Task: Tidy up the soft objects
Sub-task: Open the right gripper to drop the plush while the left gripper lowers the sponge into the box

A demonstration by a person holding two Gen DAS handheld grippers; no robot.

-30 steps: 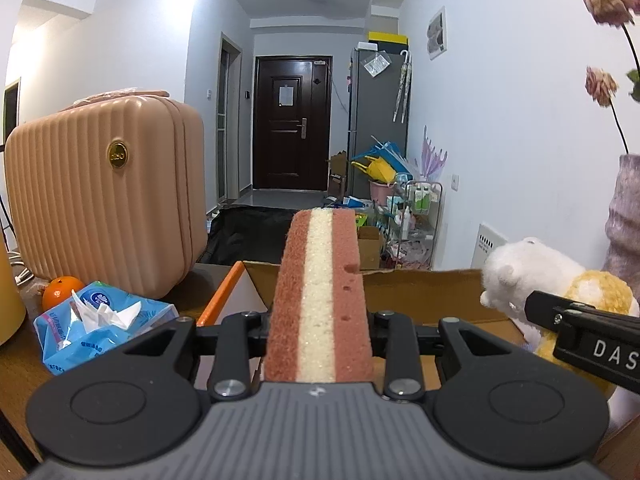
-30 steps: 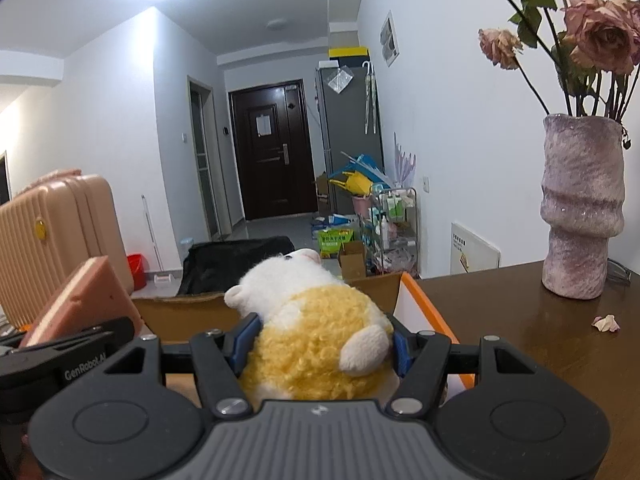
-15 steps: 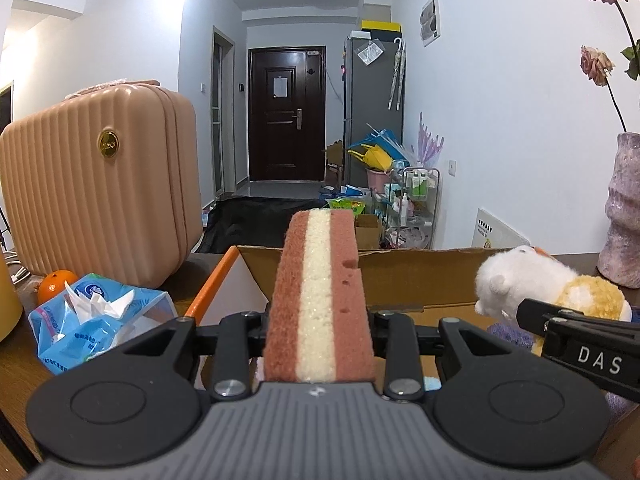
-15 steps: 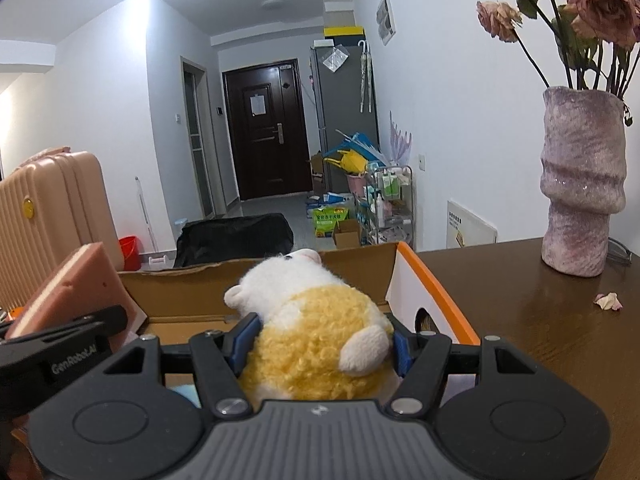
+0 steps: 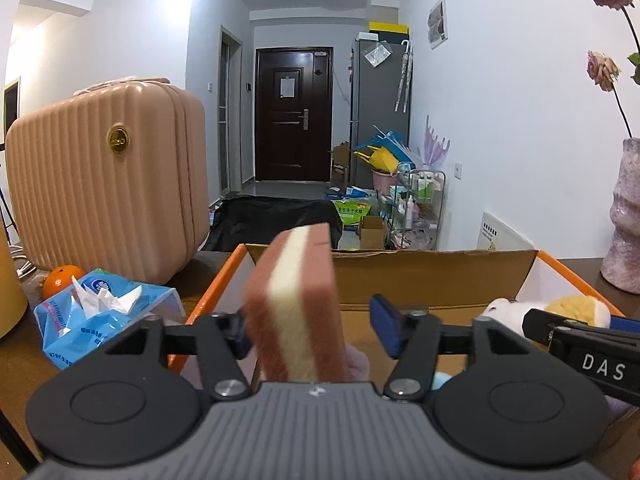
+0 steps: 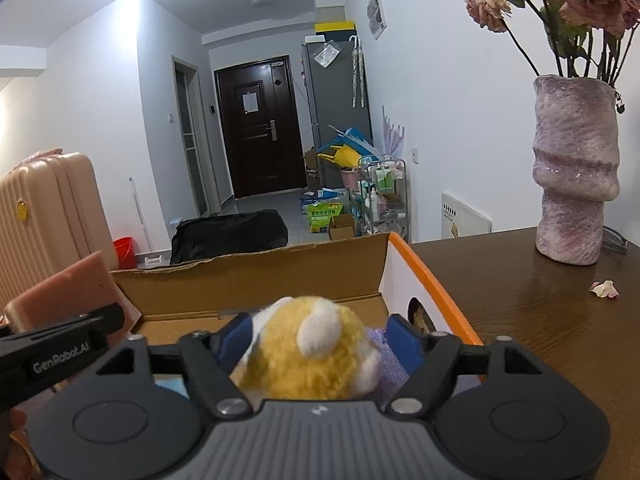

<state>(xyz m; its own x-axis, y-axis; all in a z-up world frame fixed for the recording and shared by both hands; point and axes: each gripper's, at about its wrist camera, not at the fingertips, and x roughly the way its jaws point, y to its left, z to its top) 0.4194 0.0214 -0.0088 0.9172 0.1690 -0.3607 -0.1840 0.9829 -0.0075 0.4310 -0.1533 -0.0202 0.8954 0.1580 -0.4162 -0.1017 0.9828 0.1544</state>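
Both grippers' jaws were opening since before: left gripper point(image 5: 314, 328) released sponge point(image 5: 298, 308), right gripper point(image 6: 324, 340) released plush point(image 6: 316, 356) into cardboard box point(image 6: 256, 276).

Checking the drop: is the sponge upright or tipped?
Tipped: the sponge leans left between the opening left gripper jaws, over the box.

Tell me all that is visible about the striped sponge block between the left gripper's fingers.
The sponge block looks like soft porous foam: two reddish-brown layers around a cream middle stripe. It stands on end, tilted, blurred, over the open cardboard box. The left gripper is opening; its right pad is clear of the sponge block, and left-side contact is unclear.
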